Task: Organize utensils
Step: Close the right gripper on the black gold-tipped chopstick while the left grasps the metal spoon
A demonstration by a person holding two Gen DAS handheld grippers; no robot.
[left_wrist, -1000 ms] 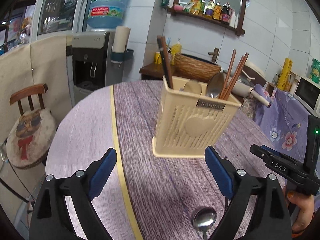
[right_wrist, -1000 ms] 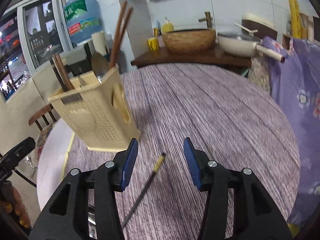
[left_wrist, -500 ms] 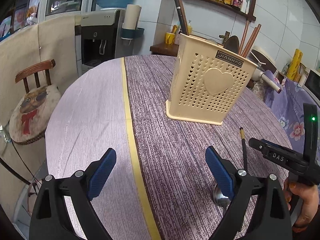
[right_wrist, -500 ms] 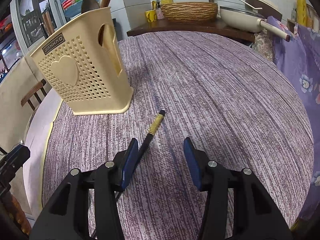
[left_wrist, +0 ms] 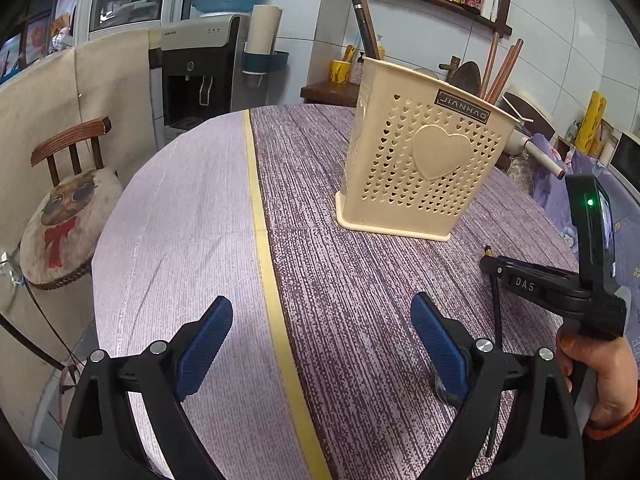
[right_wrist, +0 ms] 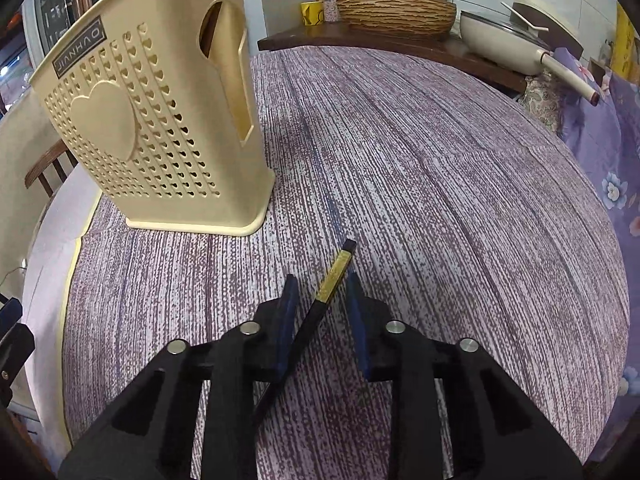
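R gripper (right_wrist: pixel 320 292) closing round 1 chopstick (right_wrist: pixel 335 276), pads not touching; L gripper (left_wrist: pixel 320 340) spread, empty; 1 holder (left_wrist: pixel 424 160).

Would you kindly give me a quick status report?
Right gripper closing around black chopstick on table. Left gripper open, empty. Utensil holder ahead, path clear.

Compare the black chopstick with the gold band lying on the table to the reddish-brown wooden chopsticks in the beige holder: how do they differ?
The black chopstick with the gold band lies flat on the purple tablecloth; the reddish-brown wooden chopsticks stand leaning in the beige perforated plastic holder. The black one lies between the closing right gripper's jaws; the brown ones are untouched. Both are long, slender sticks.
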